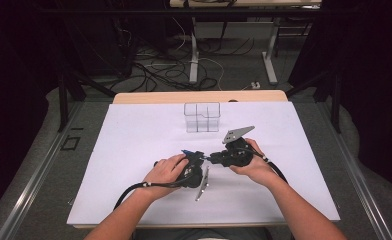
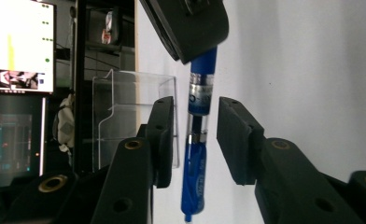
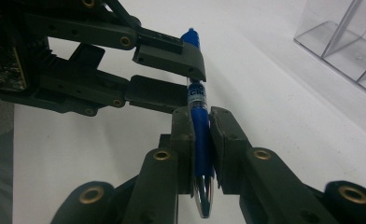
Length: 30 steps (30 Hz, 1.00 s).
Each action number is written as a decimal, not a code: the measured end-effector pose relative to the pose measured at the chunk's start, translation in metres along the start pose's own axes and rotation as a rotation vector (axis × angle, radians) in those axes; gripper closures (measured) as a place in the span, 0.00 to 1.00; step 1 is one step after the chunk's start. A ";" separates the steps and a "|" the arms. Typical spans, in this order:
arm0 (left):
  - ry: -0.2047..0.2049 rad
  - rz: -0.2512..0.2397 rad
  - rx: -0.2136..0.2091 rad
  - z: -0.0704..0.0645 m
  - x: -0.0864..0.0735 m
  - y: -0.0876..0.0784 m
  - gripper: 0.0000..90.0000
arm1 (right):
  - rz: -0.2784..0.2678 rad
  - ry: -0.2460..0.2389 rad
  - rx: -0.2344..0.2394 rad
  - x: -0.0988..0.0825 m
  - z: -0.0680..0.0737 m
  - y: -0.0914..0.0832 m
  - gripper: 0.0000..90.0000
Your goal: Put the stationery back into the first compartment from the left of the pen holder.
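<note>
A blue click pen [image 3: 198, 100] is held off the white table cover [image 1: 134, 150] by my right gripper [image 3: 201, 116], which is shut on its barrel near the chrome end. My left gripper [image 2: 196, 105] stands around the same pen [image 2: 196, 154] farther along; a narrow gap shows between each pad and the barrel, so it is open. In the high view the two grippers meet tip to tip at the table's middle, the left gripper [image 1: 196, 159] facing the right gripper [image 1: 215, 159], with the pen's blue end [image 1: 186, 152] between them.
A clear plastic organiser box [image 1: 202, 117] with compartments stands at the back middle of the cover. The wooden table edge [image 1: 199, 96] lies behind it. Monitors [image 2: 20, 46] glow off to the side in the left gripper view.
</note>
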<state>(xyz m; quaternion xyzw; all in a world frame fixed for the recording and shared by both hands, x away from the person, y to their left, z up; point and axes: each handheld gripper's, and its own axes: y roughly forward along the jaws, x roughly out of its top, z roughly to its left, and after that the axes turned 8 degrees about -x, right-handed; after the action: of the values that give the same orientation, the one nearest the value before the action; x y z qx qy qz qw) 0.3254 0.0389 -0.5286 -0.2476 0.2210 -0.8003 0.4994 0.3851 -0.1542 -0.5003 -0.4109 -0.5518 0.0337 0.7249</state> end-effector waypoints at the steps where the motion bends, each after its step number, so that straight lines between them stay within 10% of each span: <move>1: 0.001 0.001 0.001 0.000 0.000 0.000 0.76 | 0.002 0.000 0.005 0.000 0.000 0.001 0.90; 30: 0.060 0.061 0.006 0.000 0.000 0.004 0.88 | -0.007 0.007 0.022 0.005 0.006 0.007 0.88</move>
<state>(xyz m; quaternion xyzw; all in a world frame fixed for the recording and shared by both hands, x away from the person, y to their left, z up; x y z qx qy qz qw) 0.3279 0.0378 -0.5313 -0.2149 0.2409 -0.7925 0.5174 0.3845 -0.1440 -0.5006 -0.4012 -0.5505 0.0357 0.7313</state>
